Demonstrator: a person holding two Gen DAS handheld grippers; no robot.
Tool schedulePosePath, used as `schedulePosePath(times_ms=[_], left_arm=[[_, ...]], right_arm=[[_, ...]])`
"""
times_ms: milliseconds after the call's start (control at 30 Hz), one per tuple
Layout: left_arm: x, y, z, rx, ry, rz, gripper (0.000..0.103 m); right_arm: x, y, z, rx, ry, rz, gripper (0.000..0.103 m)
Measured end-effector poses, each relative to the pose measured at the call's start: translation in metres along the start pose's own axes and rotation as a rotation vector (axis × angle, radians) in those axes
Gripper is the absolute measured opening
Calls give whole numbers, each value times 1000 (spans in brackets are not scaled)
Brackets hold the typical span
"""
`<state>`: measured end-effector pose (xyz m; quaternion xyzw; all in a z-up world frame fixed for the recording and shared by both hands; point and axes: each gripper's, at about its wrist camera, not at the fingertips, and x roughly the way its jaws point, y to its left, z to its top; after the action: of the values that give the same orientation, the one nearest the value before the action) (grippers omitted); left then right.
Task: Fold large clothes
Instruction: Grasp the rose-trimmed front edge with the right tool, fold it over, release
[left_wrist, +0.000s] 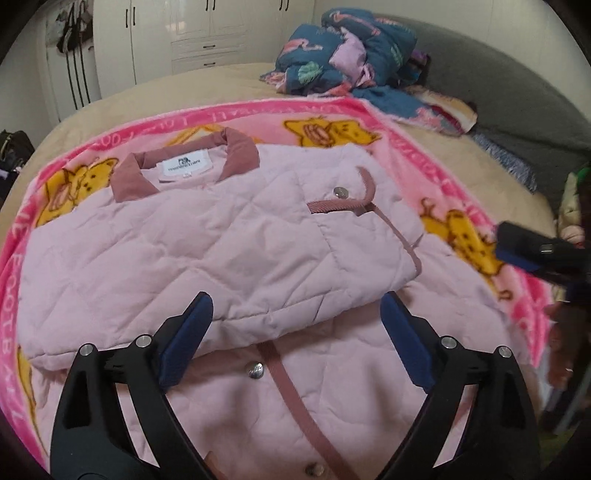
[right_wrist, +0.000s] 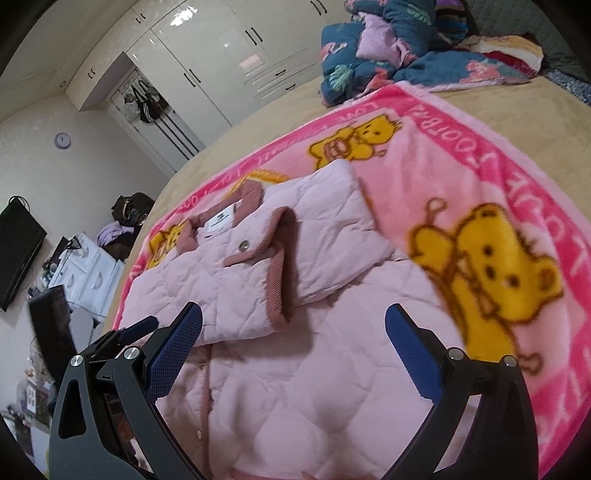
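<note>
A pale pink quilted jacket (left_wrist: 192, 254) lies on a pink blanket (left_wrist: 461, 177) printed with yellow bears, spread over a beige bed (left_wrist: 229, 83). Its upper part, with the dusty-rose collar (left_wrist: 236, 147) and white neck label, lies far from the cameras; a sleeve with a ribbed rose cuff (right_wrist: 286, 266) is folded across the chest, and the lower part with its rose button strip and metal snaps reaches toward the near edge. The left gripper (left_wrist: 297, 334) hangs above the near hem of the folded layer, its blue-padded jaws spread wide and released, no cloth pinched between them. The right gripper (right_wrist: 293, 345) is likewise spread open over the jacket's near right part, gripping nothing; in the left wrist view its tip shows at the far right over the blanket. At the far end of the bed sits a heap of dark blue patterned bedding (left_wrist: 347, 51) against a grey headboard (left_wrist: 509, 85). Beyond the bed stands a white wardrobe (right_wrist: 221, 55), with bags hung in a niche to the left, and a white dresser (right_wrist: 92, 269) and a dark screen further left in the right wrist view.
</note>
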<state>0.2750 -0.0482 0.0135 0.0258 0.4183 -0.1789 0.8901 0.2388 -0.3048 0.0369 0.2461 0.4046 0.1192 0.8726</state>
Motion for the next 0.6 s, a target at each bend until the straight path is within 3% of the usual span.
schedulePosePath(times_ms=[200,600], left_arm=[[-25,41,-4,-115,-38,36,93],[-81,171,-30,-388,-122,224,94]], right_arm=[[39,21,-1,-6,73,22,99],[97,26,-14,134,121,-23,99]])
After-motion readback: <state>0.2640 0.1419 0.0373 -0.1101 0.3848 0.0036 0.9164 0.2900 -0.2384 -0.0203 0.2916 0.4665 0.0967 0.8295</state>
